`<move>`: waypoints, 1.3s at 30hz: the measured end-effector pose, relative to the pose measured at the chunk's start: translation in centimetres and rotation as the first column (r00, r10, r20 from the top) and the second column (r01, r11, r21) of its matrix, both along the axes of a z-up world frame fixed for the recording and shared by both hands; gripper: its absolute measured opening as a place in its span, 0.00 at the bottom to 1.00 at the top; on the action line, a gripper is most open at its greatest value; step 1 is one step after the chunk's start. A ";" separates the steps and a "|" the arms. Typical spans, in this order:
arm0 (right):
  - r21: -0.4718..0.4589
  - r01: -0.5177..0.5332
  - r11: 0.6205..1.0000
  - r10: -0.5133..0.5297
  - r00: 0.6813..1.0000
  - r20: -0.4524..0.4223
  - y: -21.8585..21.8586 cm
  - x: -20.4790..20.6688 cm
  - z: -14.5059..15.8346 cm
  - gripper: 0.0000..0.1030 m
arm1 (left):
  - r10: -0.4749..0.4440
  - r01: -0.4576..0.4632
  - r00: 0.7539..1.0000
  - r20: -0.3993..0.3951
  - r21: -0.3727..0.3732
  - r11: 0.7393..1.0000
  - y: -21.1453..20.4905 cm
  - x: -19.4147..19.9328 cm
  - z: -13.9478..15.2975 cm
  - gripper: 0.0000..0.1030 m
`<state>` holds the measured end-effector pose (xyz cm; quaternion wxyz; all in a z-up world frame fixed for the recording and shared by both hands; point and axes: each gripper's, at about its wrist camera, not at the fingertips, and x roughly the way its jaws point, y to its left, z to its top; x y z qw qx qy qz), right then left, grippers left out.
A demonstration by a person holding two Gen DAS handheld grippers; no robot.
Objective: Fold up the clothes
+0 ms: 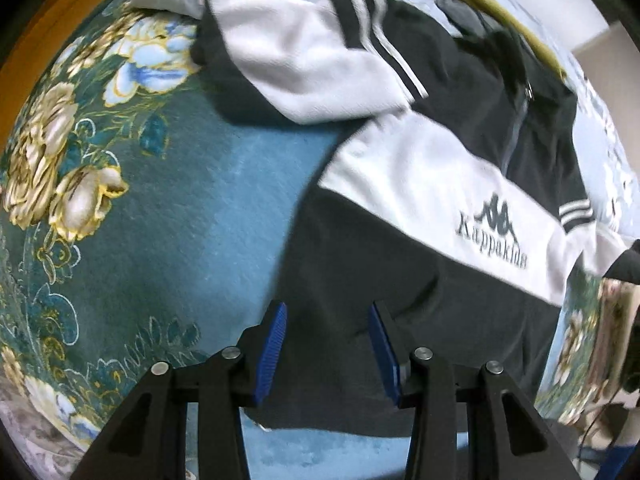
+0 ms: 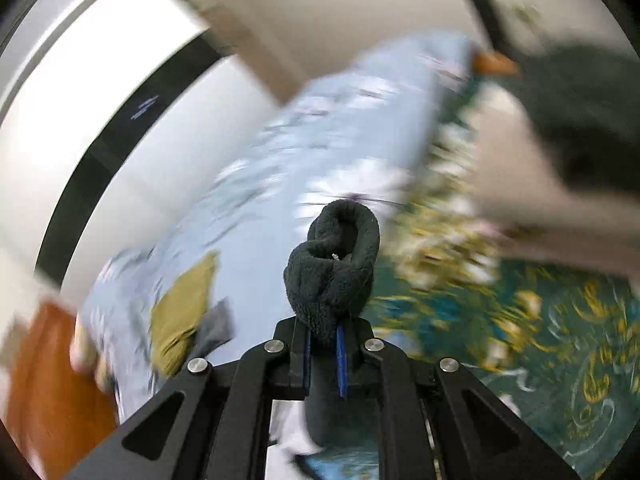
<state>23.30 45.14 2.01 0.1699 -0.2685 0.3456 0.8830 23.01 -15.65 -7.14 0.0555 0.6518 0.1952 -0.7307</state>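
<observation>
Right fingers (image 2: pixel 325 354) pinch dark jacket (image 1: pixel 440 184) cuff; left fingers (image 1: pixel 280 344) apart

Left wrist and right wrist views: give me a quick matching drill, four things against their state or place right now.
Things:
1. left gripper
2. right gripper
3. Kappa Kids jacket
4. olive cloth

States or places:
a. lies on the pale blue floral bedding
b. shut on a dark fleece cuff
c. spread on the teal floral blanket
d. open, holding nothing

Pairs: 1-d, 2-b, 3-c, 4-a
</observation>
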 end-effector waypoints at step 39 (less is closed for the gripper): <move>0.045 -0.636 0.771 0.600 0.747 0.285 -34.0 -9.2 -10.0 0.40 | 0.531 -0.464 0.833 -0.157 0.324 0.824 -17.5 -10.0 -5.5 0.59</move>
